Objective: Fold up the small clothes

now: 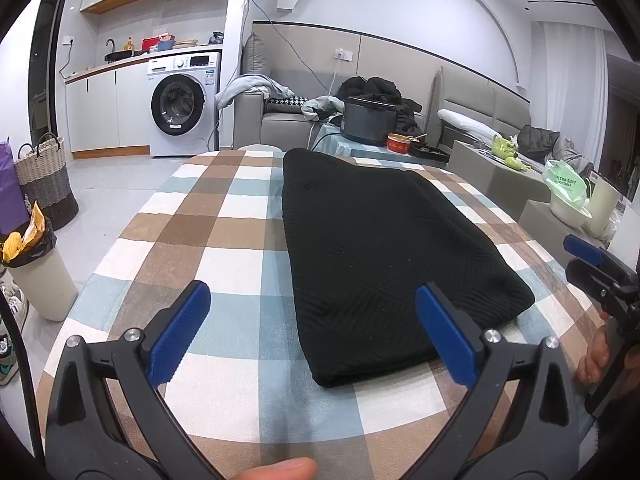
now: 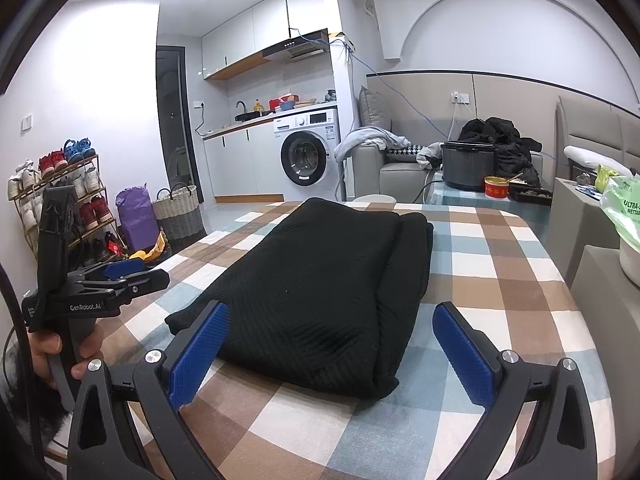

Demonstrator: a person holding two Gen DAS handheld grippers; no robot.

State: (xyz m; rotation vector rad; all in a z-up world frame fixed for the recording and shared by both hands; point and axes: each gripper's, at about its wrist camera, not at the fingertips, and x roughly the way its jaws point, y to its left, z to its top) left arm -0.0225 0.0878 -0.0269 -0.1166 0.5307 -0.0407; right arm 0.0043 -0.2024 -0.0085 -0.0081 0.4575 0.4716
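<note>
Green wipes pack [image 2: 624, 210] cut off at right edge; shoe rack [image 2: 60, 200] partly behind left tongs [image 2: 124, 270].

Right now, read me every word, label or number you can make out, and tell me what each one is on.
"GenRobot.AI": side of the left gripper.
"ULTRA-SOFT": green wipes pack; the line beneath is too blurred.
Gold characters on the red tin: unreadable.
Washing machine panel and stickers: too small.

- White walls, grey tile floor [image 2: 240, 216].
- Washer [image 1: 182, 104] under a counter.
- Grey sofa [image 1: 280, 120] by the wall.
- Shoe rack [image 2: 68, 200] and basket [image 2: 178, 212].
</note>
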